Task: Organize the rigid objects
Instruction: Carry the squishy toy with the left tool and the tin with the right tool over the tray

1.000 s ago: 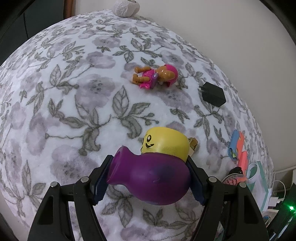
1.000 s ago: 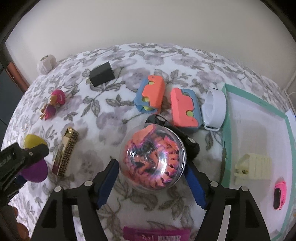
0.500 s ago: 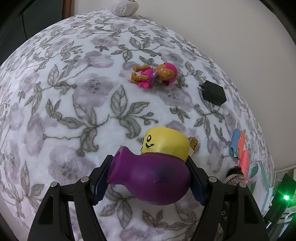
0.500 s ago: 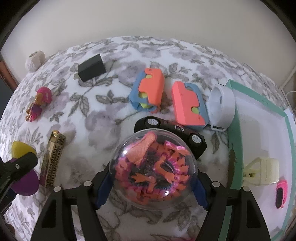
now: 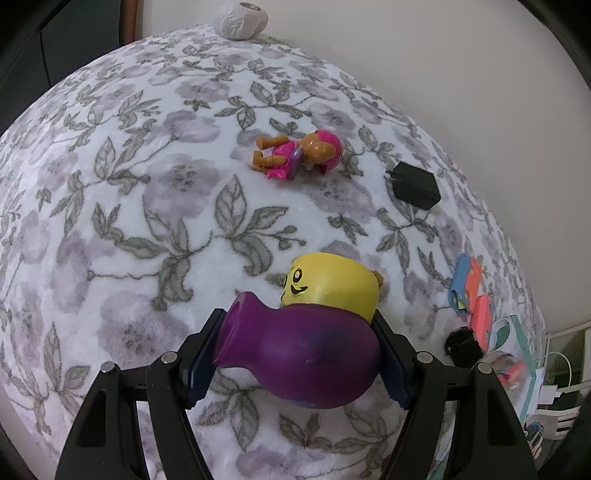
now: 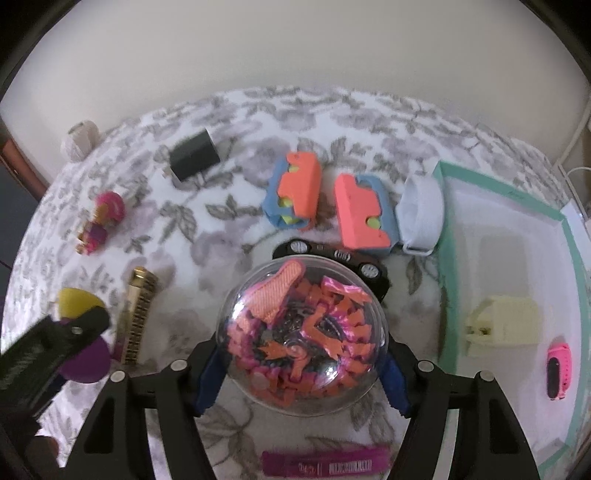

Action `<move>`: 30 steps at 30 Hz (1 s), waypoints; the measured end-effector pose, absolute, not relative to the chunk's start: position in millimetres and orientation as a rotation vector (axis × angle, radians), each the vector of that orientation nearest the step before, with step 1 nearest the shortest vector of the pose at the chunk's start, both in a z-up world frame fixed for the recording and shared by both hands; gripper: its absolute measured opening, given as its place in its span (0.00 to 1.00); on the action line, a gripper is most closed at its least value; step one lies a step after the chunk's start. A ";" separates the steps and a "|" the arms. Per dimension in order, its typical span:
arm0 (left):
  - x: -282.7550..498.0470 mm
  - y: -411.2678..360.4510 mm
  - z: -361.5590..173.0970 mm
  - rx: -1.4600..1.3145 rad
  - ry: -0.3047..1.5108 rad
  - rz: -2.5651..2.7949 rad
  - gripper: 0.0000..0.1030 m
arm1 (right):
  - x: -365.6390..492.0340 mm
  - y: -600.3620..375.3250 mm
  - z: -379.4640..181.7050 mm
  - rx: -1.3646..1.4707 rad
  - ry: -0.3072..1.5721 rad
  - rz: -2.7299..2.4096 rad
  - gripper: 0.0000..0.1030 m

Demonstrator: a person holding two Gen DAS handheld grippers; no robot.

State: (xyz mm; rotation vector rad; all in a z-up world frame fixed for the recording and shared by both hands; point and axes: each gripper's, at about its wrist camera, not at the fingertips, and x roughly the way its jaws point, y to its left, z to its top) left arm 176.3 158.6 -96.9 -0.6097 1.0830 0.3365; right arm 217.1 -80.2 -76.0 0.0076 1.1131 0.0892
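My left gripper point(image 5: 299, 354) is shut on a purple toy with a yellow smiling head point(image 5: 303, 354), held just above the flowered blanket point(image 5: 147, 192). In the right wrist view the same toy point(image 6: 79, 332) shows at the far left. My right gripper point(image 6: 304, 343) is shut on a clear ball full of orange and pink pieces point(image 6: 304, 336), held above the blanket left of the white box with a green rim point(image 6: 448, 266). The box holds a cream block point(image 6: 502, 325) and a pink band point(image 6: 557, 369).
On the blanket lie a pink doll point(image 5: 299, 155), a black charger point(image 5: 415, 184), two orange-and-blue toys point(image 6: 295, 192) point(image 6: 364, 218), a black toy car point(image 6: 332, 254), a white ring point(image 6: 421, 218), a gold harmonica point(image 6: 138, 314), a magenta package point(image 6: 325, 465) and a yarn ball point(image 5: 240, 20).
My right gripper has risen and pulled back with the ball, showing more of the box. My left gripper holds the purple toy nearly still.
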 end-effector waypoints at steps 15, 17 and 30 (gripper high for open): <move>178.1 90.7 -42.6 -0.462 1.025 0.154 0.73 | 186.5 -143.5 3.0 0.067 0.997 0.018 0.71; 179.4 72.6 -37.3 -0.436 1.027 0.109 0.73 | 183.6 -157.0 7.7 0.063 0.987 0.005 0.71; 176.4 -38.2 -34.5 -0.285 1.116 -0.140 0.73 | 175.2 -267.8 1.2 0.149 1.009 -0.185 0.71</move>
